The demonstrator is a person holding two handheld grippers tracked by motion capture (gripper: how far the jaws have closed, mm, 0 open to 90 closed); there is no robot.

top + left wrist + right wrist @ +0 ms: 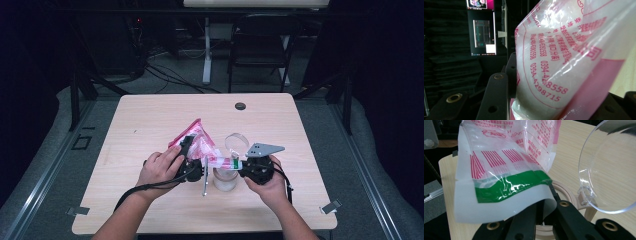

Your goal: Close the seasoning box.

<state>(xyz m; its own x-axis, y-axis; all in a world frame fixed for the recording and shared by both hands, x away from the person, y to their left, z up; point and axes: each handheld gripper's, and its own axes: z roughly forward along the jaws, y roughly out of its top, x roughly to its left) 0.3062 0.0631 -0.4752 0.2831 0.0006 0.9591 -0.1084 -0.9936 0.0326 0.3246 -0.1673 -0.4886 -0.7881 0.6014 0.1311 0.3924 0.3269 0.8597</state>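
A pink-and-white plastic bag [199, 141] with red print is held up over the middle of the table. My left gripper [188, 150] is shut on the bag's full body [564, 62], with a black jaw on each side of it. At the bag's lower corner, my right gripper [235, 166] is shut on the thin green-striped edge [509, 187], pinching it between both jaws [541, 217]. Right under that corner stands a clear jar [225, 180] with a tan rim [565, 190]. Its clear hinged lid [236, 142] [609, 170] stands open behind it.
The light wooden table [150, 120] has a dark round grommet [240, 106] near its far edge. A black folding chair [262, 45] and a desk leg stand beyond it. A lit monitor [482, 32] shows in the left gripper view. Cables trail from both grippers toward the person.
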